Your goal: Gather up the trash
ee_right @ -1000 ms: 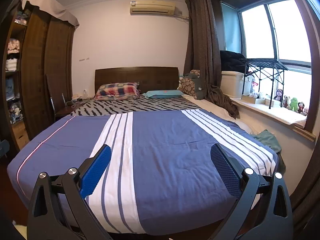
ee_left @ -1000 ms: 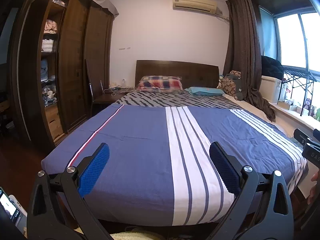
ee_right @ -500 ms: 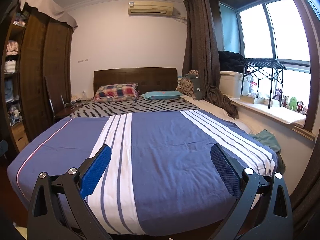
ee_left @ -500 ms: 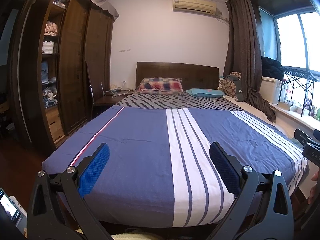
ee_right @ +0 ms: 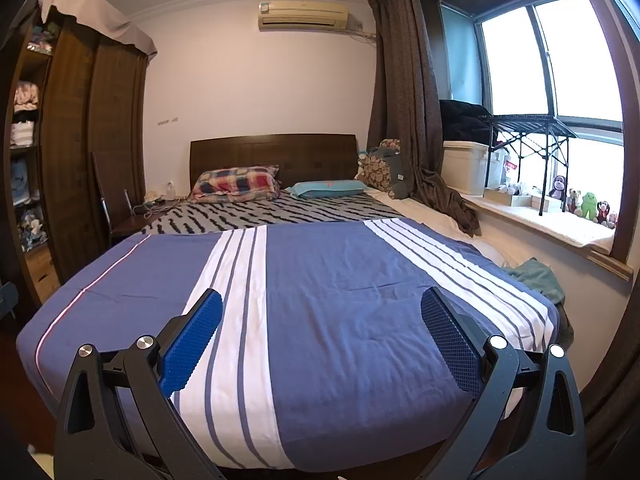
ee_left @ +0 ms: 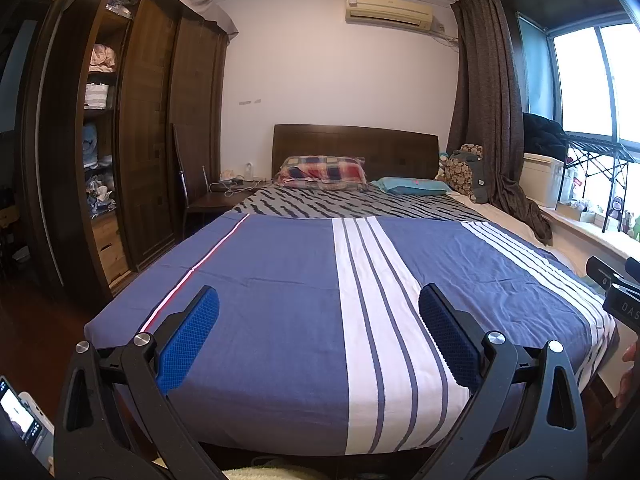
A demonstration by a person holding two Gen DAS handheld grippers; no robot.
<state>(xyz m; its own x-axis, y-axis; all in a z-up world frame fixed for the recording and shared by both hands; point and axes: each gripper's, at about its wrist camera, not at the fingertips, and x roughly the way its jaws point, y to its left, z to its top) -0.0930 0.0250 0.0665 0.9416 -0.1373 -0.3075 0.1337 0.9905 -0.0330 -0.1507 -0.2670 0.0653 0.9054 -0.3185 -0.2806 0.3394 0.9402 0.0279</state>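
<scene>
Showing no clear piece of trash on the bed (ee_left: pixel 280 300); cannot tell where any lies. Hovering at the foot edge, left gripper (ee_left: pixel 318 334) spread wide, blue pads (ee_left: pixel 188 336) gripping nothing. Likewise right gripper (ee_right: pixel 320 334), fully parted, empty, over the striped blue cover (ee_right: pixel 340 300). Lying crumpled off the cover's right edge, a green cloth (ee_right: pixel 536 276). Resting at the head end, a plaid pillow (ee_right: pixel 236 184).

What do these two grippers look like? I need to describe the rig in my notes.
The left gripper and right gripper match: black angular plastic linkage arms with triangular cut-outs and round silver pivot bolts, each carrying two long fingers faced with blue, finely dimpled pads. No cables or sleeves show.
</scene>
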